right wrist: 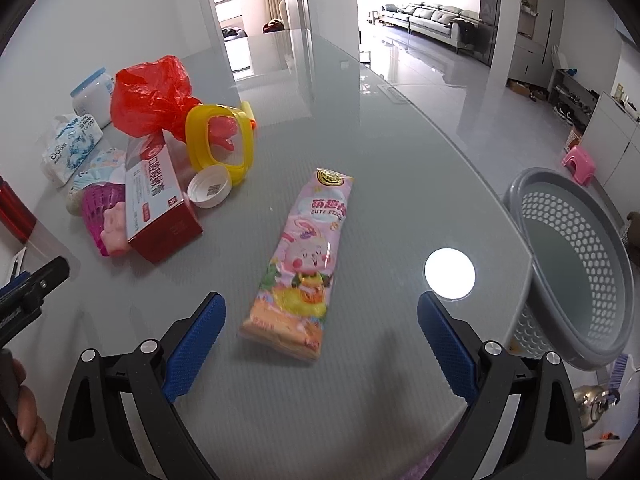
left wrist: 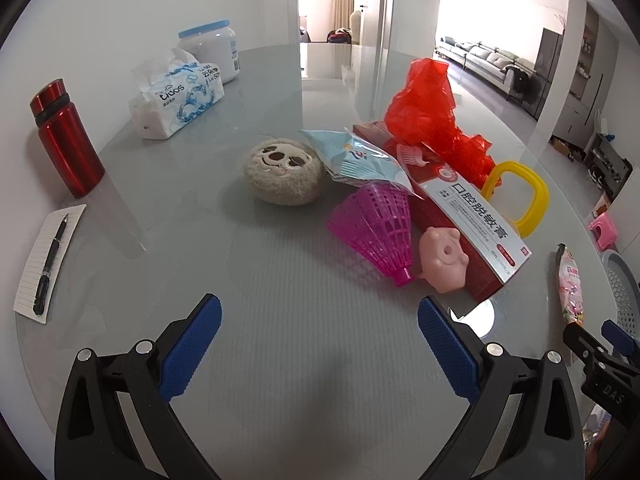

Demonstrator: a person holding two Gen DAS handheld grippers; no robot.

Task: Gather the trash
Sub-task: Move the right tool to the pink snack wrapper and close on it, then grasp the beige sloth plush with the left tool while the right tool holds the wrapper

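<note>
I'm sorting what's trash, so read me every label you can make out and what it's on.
"口腔脱敏膏": red and white box.
"CUTE STICK": pink snack packet; its Chinese characters are blurred.
"Cidos", roughly: tissue pack.
"DAS": right gripper.
White jar label, QR code in bottle cap: unreadable.

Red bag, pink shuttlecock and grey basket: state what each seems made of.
Red bag: thin glossy plastic film, crumpled and translucent.
Pink shuttlecock: moulded translucent plastic, with a ribbed mesh skirt.
Grey basket: probably rigid matt plastic, its wall perforated with holes.

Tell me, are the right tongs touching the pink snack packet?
Apart. The right wrist view shows the open right tongs straddling the pink snack packet, table showing beside each pad.
</note>
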